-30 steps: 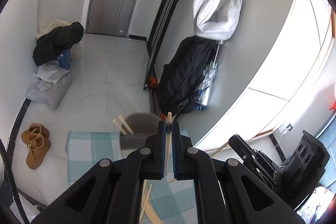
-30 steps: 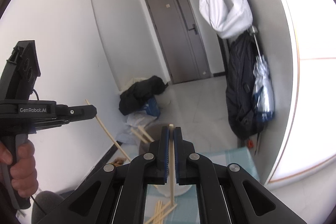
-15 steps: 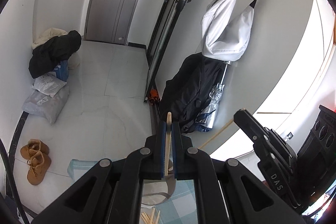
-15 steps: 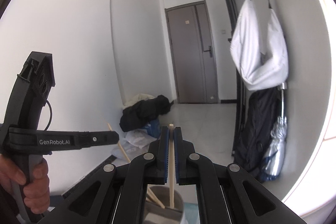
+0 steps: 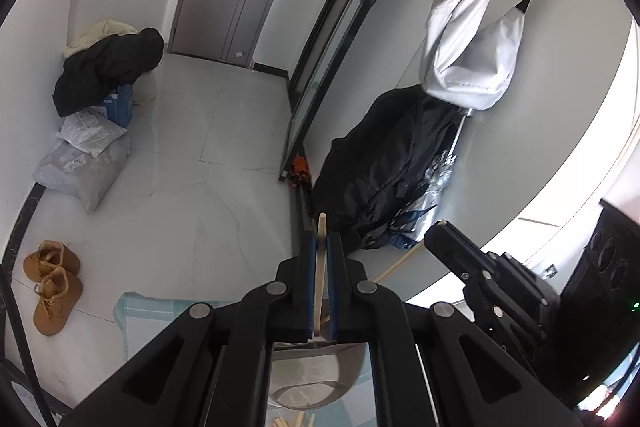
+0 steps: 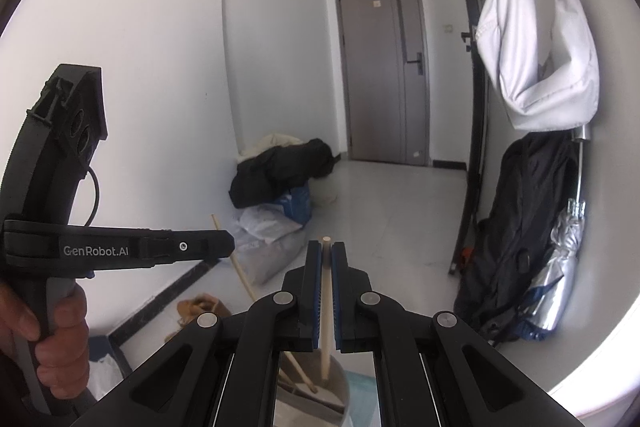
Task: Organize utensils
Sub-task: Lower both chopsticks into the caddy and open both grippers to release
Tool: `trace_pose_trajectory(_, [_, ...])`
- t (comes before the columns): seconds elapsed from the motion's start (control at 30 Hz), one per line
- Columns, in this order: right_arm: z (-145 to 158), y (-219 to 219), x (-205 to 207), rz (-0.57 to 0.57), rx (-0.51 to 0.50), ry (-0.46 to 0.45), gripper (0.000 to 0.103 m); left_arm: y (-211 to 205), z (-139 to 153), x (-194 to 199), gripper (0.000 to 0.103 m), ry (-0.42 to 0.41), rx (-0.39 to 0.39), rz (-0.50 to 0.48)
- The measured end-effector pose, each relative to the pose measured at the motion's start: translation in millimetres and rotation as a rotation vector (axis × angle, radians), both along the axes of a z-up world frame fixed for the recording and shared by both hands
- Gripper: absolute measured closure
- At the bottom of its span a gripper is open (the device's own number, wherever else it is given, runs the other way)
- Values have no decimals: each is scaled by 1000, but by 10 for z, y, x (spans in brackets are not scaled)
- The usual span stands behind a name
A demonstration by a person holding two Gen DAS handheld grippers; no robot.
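Pale floor tiles point(image 5: 168, 211) and a grey door point(image 6: 380, 67) fill the hallway behind both tools. Left gripper point(image 5: 321, 259) is clenched on one wooden chopstick point(image 5: 319, 275) above a grey cup point(image 5: 316, 383). Right gripper point(image 6: 326, 267) is clenched on another chopstick point(image 6: 326, 307), whose lower end reaches into the cup point(image 6: 316, 399).

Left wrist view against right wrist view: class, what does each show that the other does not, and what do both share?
Only the left wrist view shows loose chopsticks on the checked cloth. Only the right wrist view shows a hand gripping the left gripper's handle. Both show a gripper shut on one chopstick above the grey holder, plus the white bag.
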State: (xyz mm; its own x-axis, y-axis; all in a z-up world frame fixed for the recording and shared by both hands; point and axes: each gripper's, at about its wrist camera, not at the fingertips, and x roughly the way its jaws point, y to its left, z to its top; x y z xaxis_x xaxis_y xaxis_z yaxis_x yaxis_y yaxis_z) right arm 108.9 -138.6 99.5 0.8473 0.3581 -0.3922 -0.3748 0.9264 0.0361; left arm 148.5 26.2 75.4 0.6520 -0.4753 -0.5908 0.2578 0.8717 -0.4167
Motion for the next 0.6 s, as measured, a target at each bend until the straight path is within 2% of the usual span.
trace_pose_trajectory(0.13, [-98, 81, 28, 16, -43, 30, 99, 6, -98, 45, 102, 31, 5, -13])
trace_pose_trajectory(0.27, [-191, 105, 61, 34, -32, 69, 96, -8, -171, 108, 99, 91, 45, -28])
trace_pose_trajectory(0.4, [-232, 72, 51, 28, 4, 88, 90, 71, -157, 40, 70, 88, 65, 19])
trace_pose_trajectory(0.57, [-277, -78, -18, -41, 65, 122, 81, 154, -104, -113, 63, 73, 89, 75])
trace_pose_trajectory(0.6, [-281, -106, -39, -55, 74, 127, 79, 158, -118, -121, 59, 72, 101, 83])
